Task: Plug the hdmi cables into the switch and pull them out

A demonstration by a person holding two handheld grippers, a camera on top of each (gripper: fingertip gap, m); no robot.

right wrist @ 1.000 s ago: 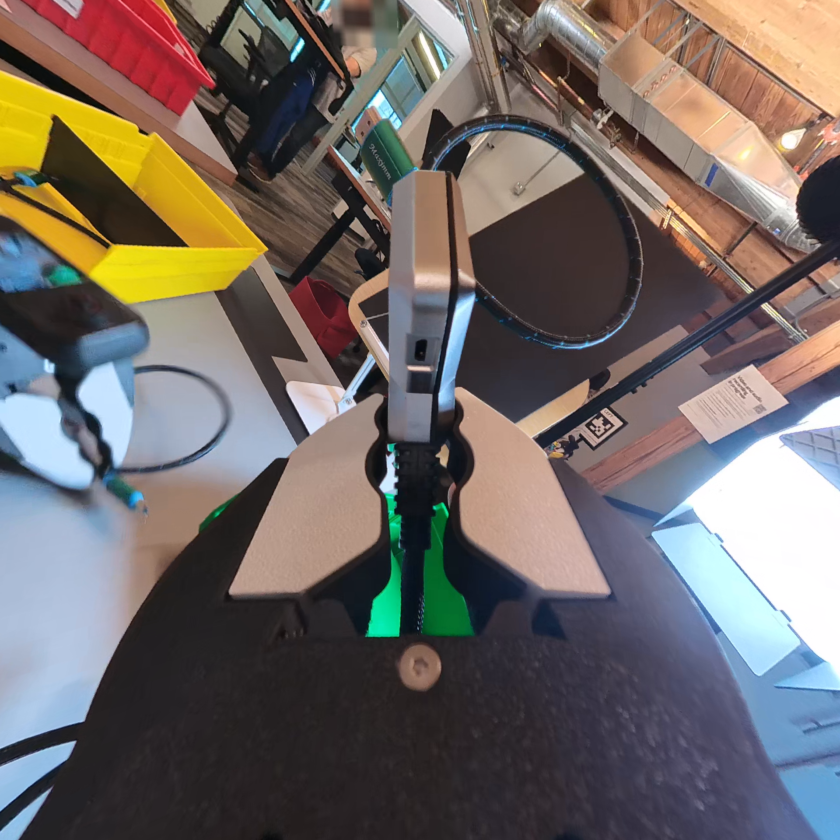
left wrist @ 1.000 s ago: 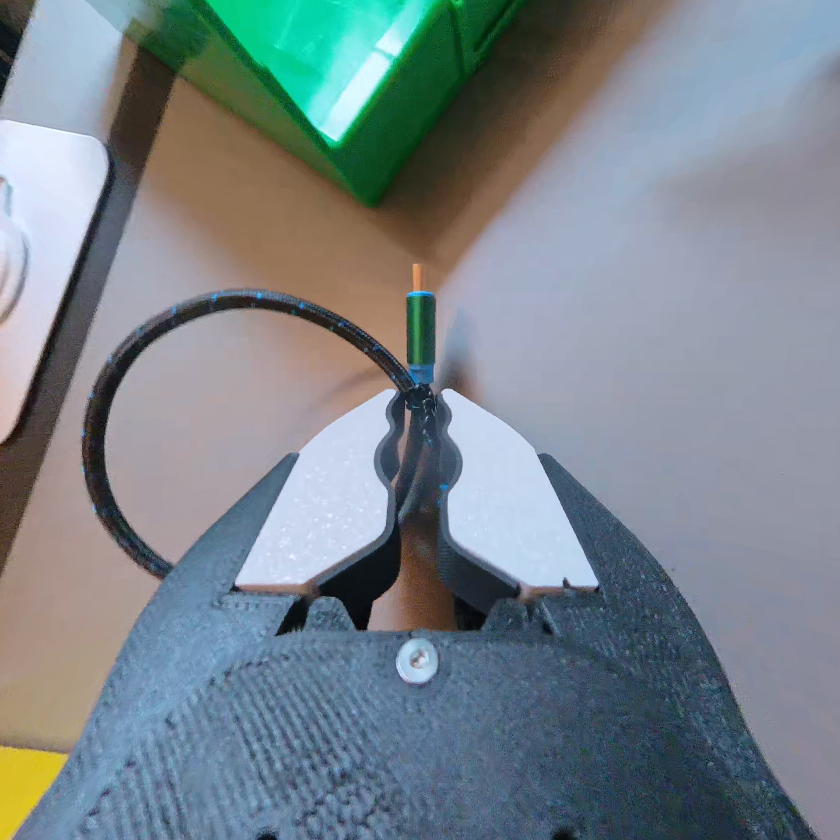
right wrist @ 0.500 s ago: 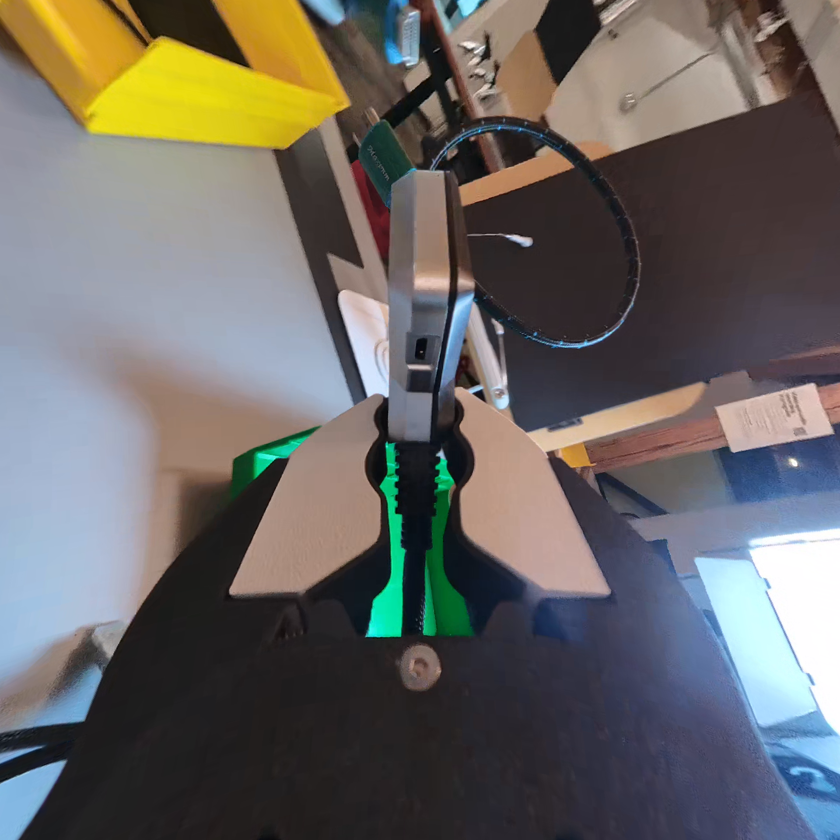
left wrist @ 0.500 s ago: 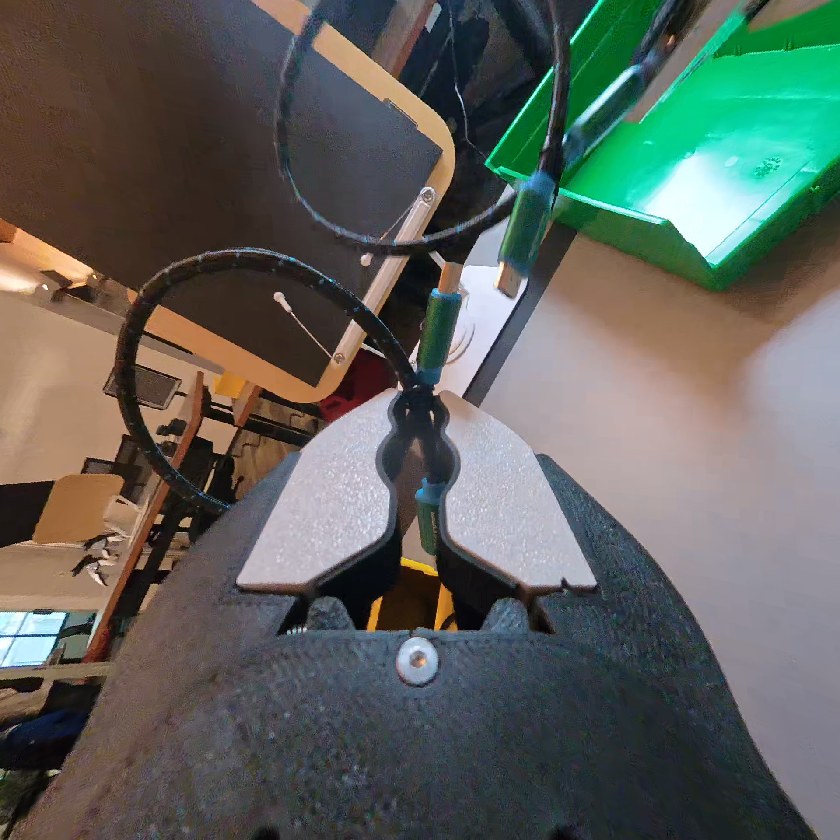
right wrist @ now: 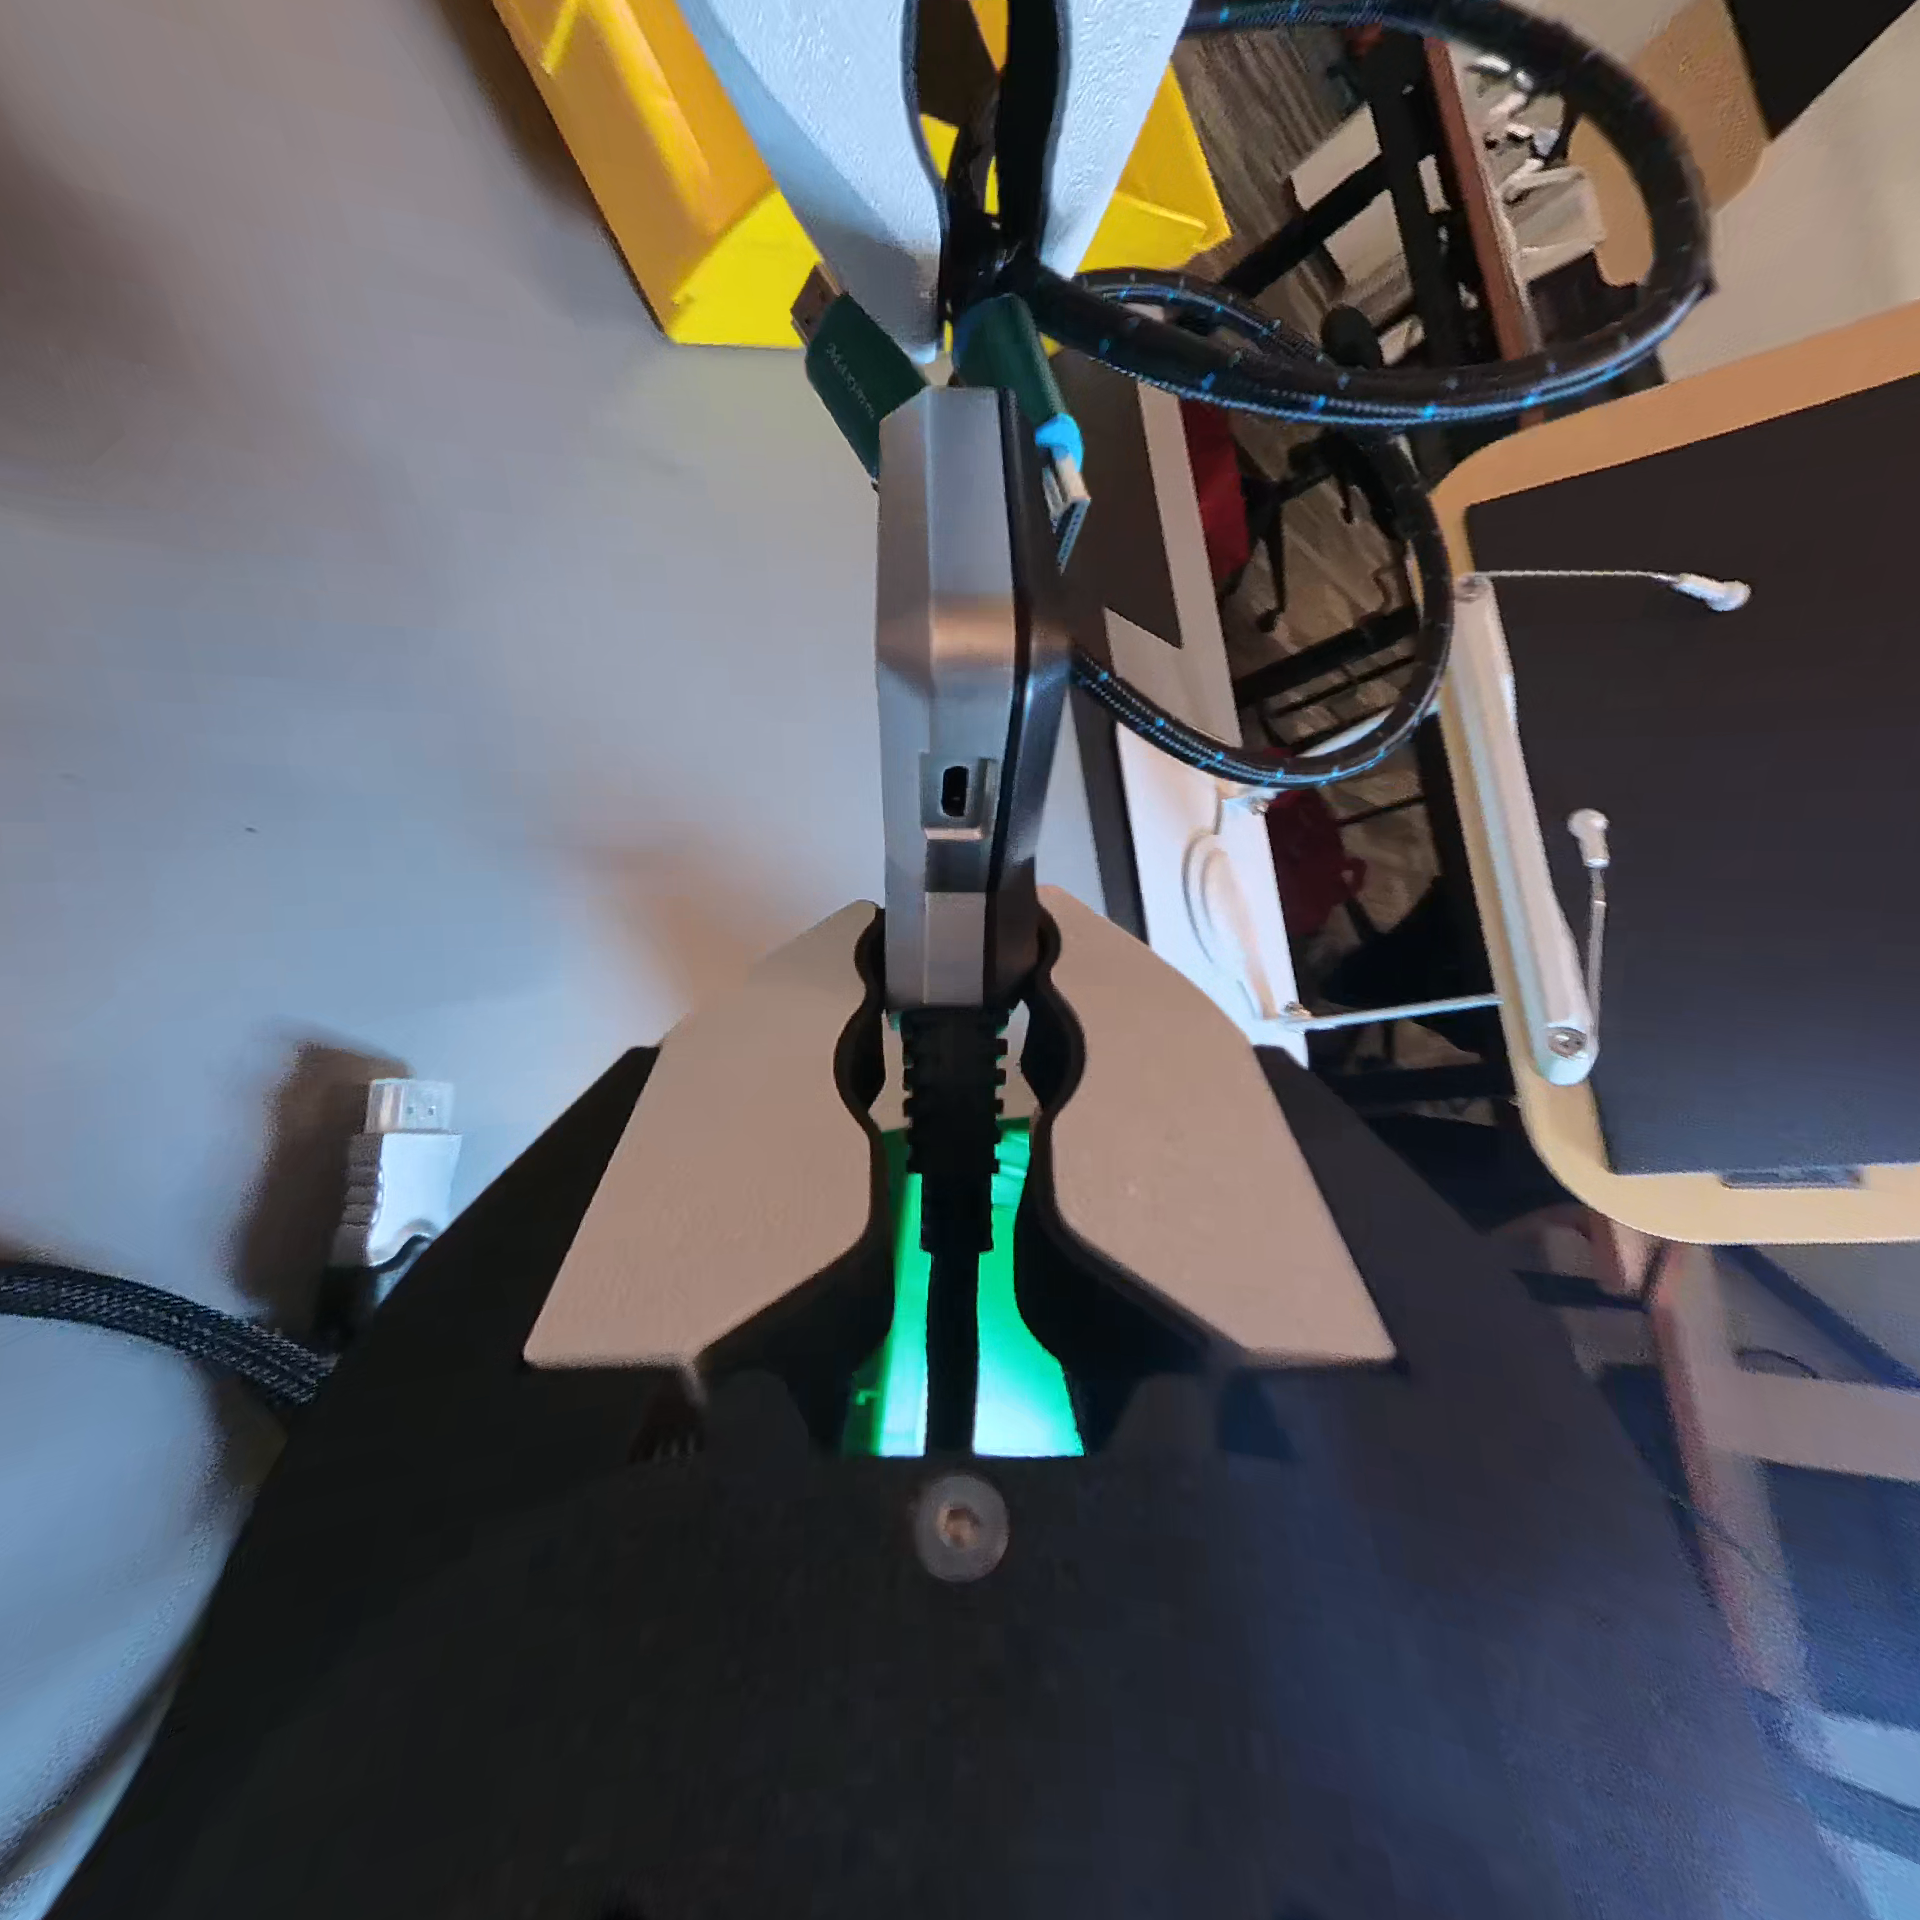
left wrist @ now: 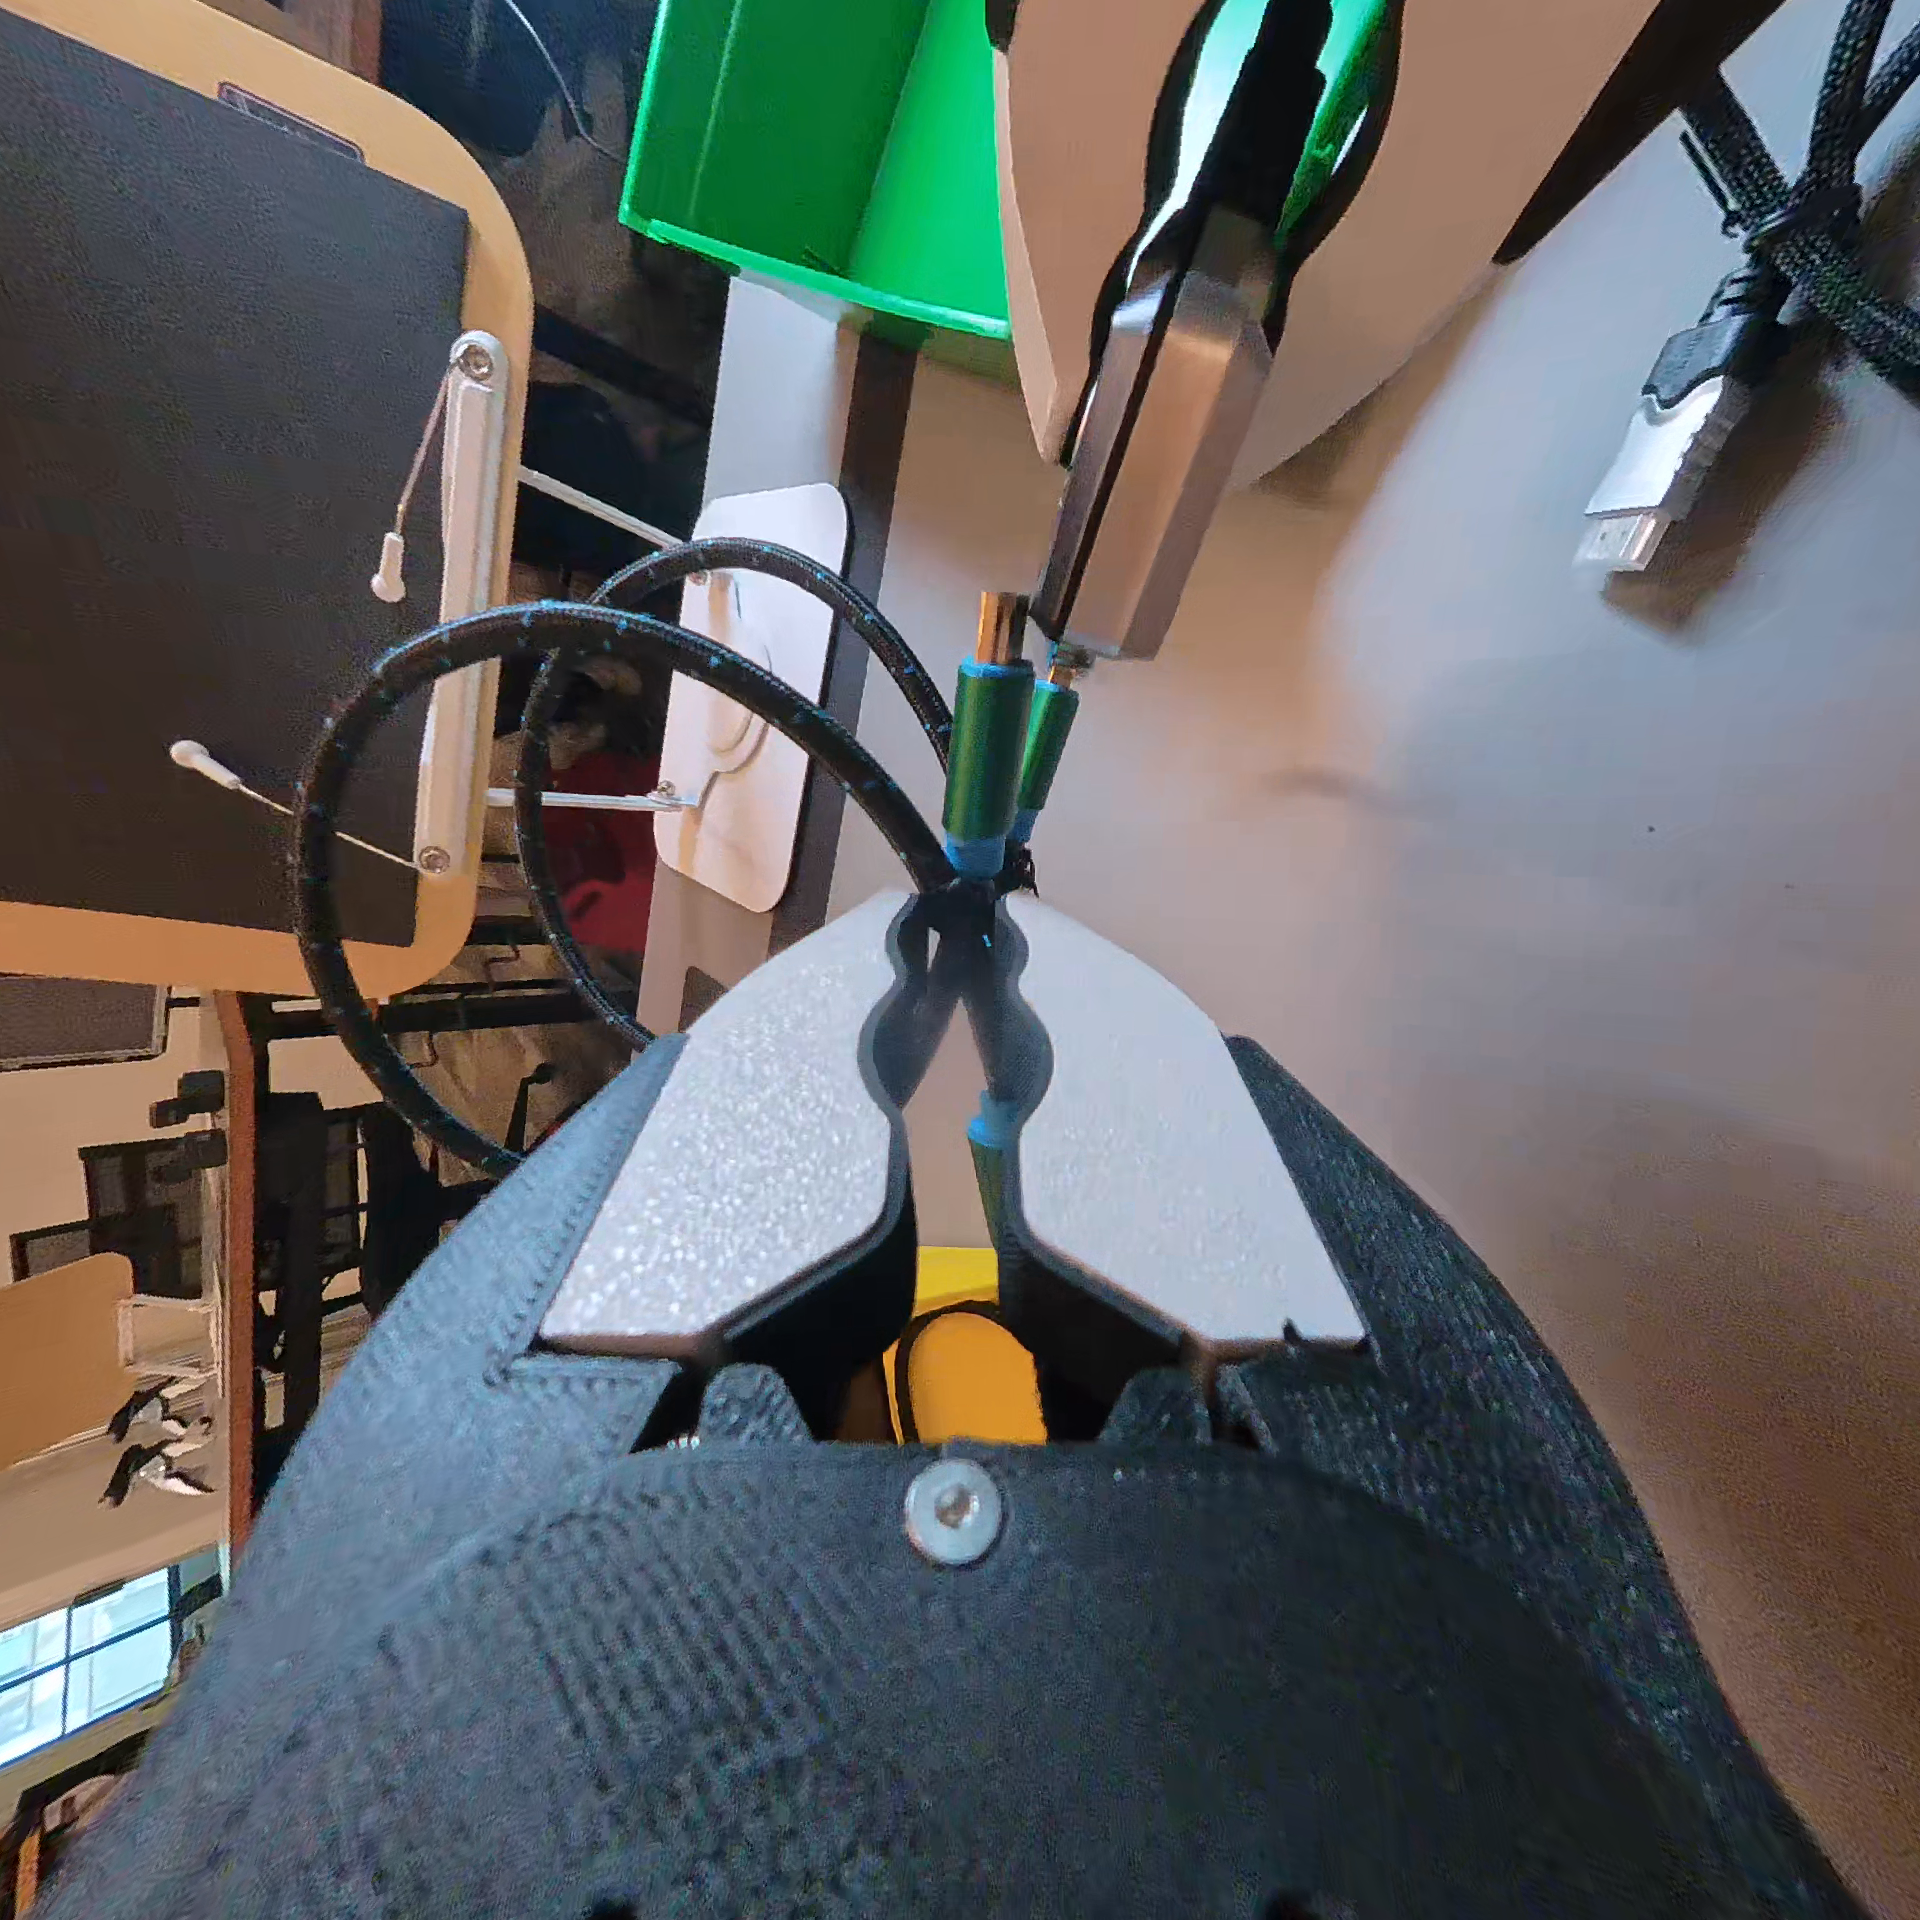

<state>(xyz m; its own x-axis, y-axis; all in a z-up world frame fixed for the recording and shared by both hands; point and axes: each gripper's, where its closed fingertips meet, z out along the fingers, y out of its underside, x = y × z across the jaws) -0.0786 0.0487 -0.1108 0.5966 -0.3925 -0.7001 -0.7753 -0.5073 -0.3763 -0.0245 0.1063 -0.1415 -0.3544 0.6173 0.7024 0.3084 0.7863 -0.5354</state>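
Since half a second ago, both grippers have swung together, so the grey switch and the green plugs now meet tip to tip above the pale grey tabletop (left wrist: 1558, 935).

Largest in view, a green plastic bin (left wrist: 810, 156) stands at the tabletop's far edge in the left wrist view, and a yellow plastic bin (right wrist: 707, 208) shows at the top of the right wrist view.

Black, with pale grey fingers, the left gripper (left wrist: 961, 914) is closed on a knot of black braided cable with blue flecks (left wrist: 436, 707), which curls out to its left in two loops. Two green metal HDMI plugs with gold tips (left wrist: 987, 748) stick up from the fingertips, side by side. Their tips reach the lower end of the flat grey metal switch box (left wrist: 1153, 468); whether either sits inside a port cannot be told.

Facing it, the black right gripper (right wrist: 961, 935) has its pale fingers clamped on the near end of the switch box (right wrist: 956, 644), just above the ribbed black strain relief of the cable that runs back between the fingers. A small port shows on the narrow side of the box.

Smallest, a loose silver and black HDMI plug (left wrist: 1673, 436) on dark braided cable lies on the tabletop, well apart to the right.
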